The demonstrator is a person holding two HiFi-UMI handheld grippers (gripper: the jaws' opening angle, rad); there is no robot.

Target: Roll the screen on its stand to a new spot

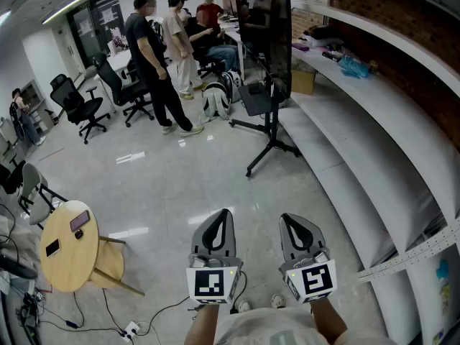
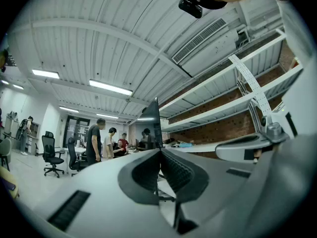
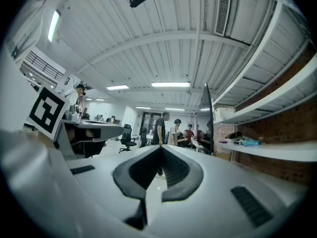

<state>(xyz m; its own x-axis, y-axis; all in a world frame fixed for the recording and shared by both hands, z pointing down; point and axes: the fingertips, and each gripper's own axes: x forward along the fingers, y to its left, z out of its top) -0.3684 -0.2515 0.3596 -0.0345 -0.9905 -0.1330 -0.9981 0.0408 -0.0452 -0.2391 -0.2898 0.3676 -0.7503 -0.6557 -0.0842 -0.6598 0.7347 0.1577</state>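
Head view: tall black screen on its black stand stands well ahead beside the white shelves. Left gripper and right gripper are pressed together, empty, and well apart from it. I'd say rolling hasn't begun.

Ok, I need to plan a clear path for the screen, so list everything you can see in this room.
screen: one, black, at the far end on its stand
stand: one, black, splayed legs, next to the shelves
shelves: several long tiers, white, along the right side
box: one, brown, on a shelf behind the screen
people: at least five, standing or seated at the far end
office chairs: at least two, black, left of the people
backpack: one, white and black, left of the stand
round table: one, pale wood, lower left
phones: two, dark, lying on the round table
left gripper: one, grey, shut, empty, low in front
right gripper: one, grey, shut, empty, next to the left gripper
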